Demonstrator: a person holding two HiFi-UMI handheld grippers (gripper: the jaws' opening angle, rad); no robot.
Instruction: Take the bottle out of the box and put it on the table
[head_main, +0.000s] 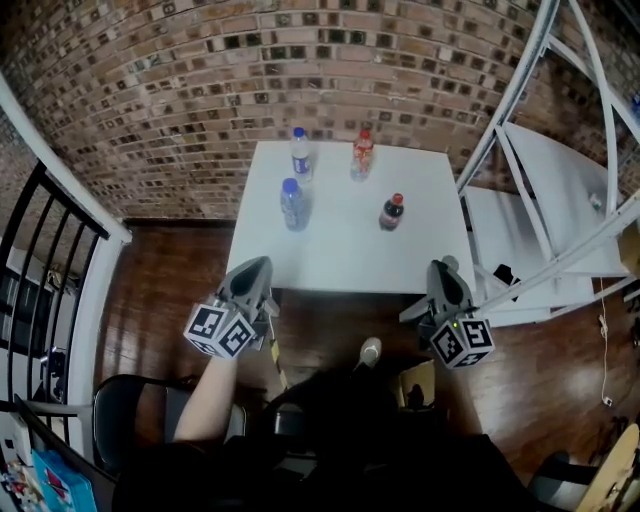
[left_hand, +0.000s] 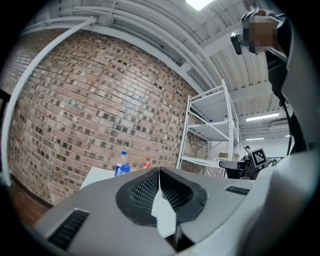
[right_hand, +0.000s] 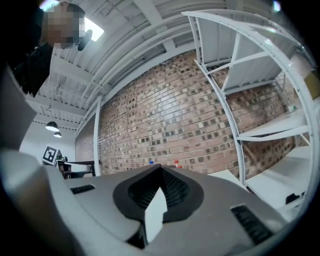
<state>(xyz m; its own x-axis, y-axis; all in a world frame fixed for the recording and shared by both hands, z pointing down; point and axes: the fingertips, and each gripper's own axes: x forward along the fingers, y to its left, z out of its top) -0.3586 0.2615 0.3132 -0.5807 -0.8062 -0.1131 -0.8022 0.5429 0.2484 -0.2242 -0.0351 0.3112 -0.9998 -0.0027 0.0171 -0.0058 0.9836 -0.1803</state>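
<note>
Four bottles (head_main: 295, 204) stand upright on the white tabletop (head_main: 340, 252); the left hand-held gripper (head_main: 257, 265) and right hand-held gripper (head_main: 446, 266) hover nearby, both clenched, empty.

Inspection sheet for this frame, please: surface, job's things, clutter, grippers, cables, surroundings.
Surface: white table against the brick wall.
Job's things: far water bottle, near water bottle, red-capped bottle, cola bottle, all upright on the table; no box seen.
Clutter: nothing seen.
Grippers: left gripper and right gripper shut, fingers empty, short of the table's near edge.
Cables: white cord on the floor at right.
Surroundings: white rack, black railing, chair, wood floor.
</note>
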